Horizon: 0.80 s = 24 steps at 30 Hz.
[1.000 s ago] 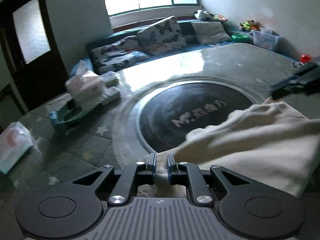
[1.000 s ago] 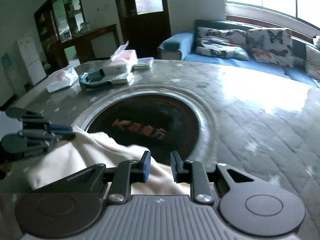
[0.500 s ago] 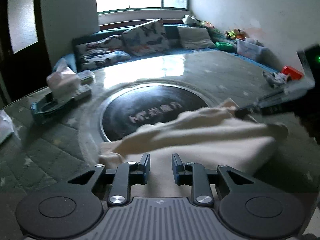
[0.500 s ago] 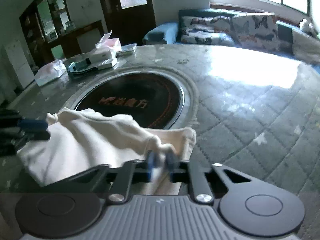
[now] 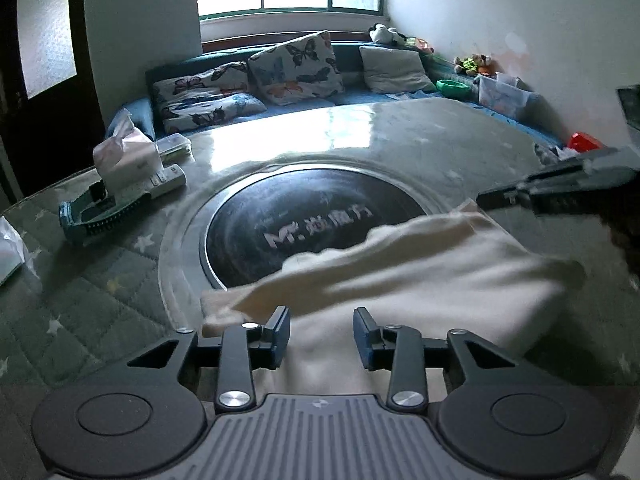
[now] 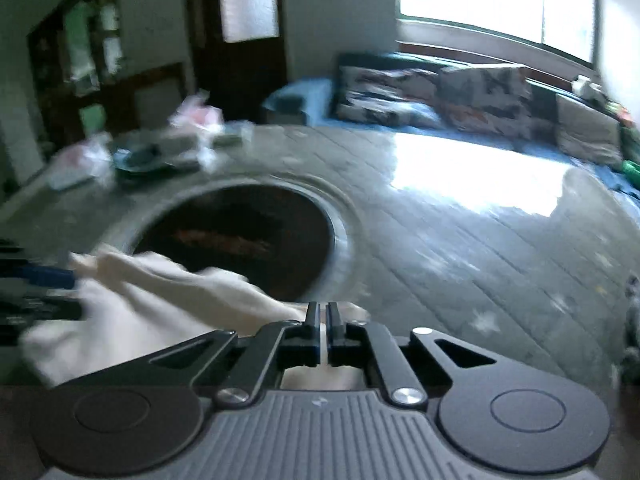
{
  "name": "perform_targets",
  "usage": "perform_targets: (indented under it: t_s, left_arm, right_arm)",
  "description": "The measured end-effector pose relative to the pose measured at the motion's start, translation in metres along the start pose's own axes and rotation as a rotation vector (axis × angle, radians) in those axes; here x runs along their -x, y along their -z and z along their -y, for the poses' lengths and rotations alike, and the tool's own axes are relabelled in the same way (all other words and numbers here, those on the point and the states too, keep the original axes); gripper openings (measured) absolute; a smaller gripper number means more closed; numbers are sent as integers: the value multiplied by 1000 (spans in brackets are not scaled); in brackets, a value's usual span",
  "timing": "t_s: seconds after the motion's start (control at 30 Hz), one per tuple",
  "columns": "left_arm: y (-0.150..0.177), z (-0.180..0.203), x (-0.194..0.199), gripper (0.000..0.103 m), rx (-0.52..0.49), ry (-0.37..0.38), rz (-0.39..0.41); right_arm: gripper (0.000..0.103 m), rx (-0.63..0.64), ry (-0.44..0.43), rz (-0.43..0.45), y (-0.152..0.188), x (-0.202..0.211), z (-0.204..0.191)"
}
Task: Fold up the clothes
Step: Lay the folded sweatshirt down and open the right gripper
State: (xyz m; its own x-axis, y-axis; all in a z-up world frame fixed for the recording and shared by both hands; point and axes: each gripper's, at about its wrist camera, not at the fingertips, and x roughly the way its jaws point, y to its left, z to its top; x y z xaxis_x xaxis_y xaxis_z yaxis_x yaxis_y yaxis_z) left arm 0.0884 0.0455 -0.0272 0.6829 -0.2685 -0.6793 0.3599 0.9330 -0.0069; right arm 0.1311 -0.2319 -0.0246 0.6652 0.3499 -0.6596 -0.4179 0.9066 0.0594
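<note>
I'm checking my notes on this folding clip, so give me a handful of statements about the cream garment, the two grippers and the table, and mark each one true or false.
1. The left gripper is open, its jaws apart over the cream garment. True.
2. The right gripper is open and clear of the garment. False: its jaws are shut on a fold of cream cloth.
3. Part of the garment overlaps the dark round inset in the table. True.
4. The tissue box stands on the garment. False: it stands apart, at the table's far left.
5. The garment is blue. False: it is cream.
</note>
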Motion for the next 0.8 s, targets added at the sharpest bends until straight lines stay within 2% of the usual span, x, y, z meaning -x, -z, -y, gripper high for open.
perform_targets:
  t_s: [0.17, 0.3, 0.4, 0.53, 0.8]
  left_arm:
    - [-12, -7, -24, 38, 43, -10, -29]
    - [-15, -11, -41, 38, 56, -27, -65]
    - [-14, -10, -41, 39, 58, -36, -62]
    - [-12, 3, -24, 39, 31, -27, -32]
    - [7, 47, 13, 39, -20, 113, 19]
  right_arm:
    - [6, 43, -99, -41, -13, -15, -28]
    - [9, 55, -63, -100, -17, -42, -35]
    - [9, 60, -40, -113, -14, -48, -30]
    - [10, 71, -49, -72, -12, -21, -27]
    - [10, 106, -130, -31, 16, 41, -37]
